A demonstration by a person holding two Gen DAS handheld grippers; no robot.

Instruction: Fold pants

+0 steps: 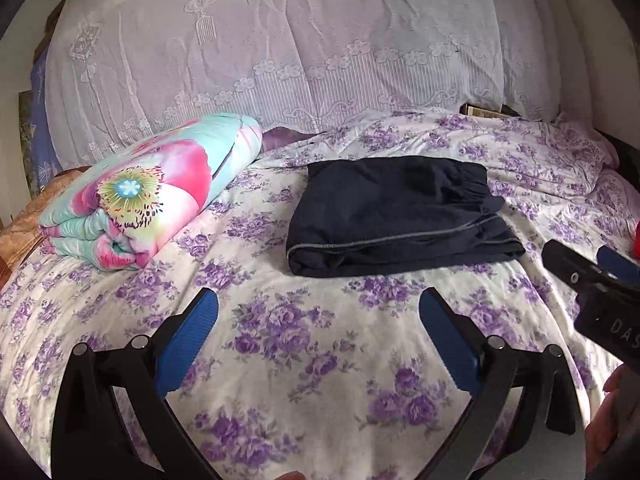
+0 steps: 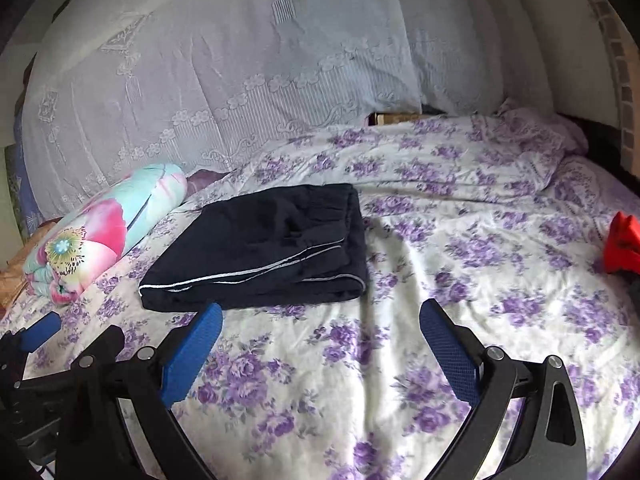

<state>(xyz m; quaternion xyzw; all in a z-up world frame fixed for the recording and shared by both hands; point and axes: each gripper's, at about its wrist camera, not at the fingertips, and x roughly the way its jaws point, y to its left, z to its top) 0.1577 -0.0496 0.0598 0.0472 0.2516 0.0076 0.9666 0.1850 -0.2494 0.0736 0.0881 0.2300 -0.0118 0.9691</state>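
the bed [image 1: 304, 360] is covered by a white sheet printed with purple roses, smooth toward the near side and rumpled at the far right corner. dark folded pants [image 1: 396, 216] with a thin grey stripe lie flat near its middle, and a folded floral quilt [image 1: 156, 196] in pink and teal rests to their left, apart from them. a red item [image 2: 622, 242] sits at the right edge, and a white lace cloth [image 1: 280, 40] hangs behind the bed.
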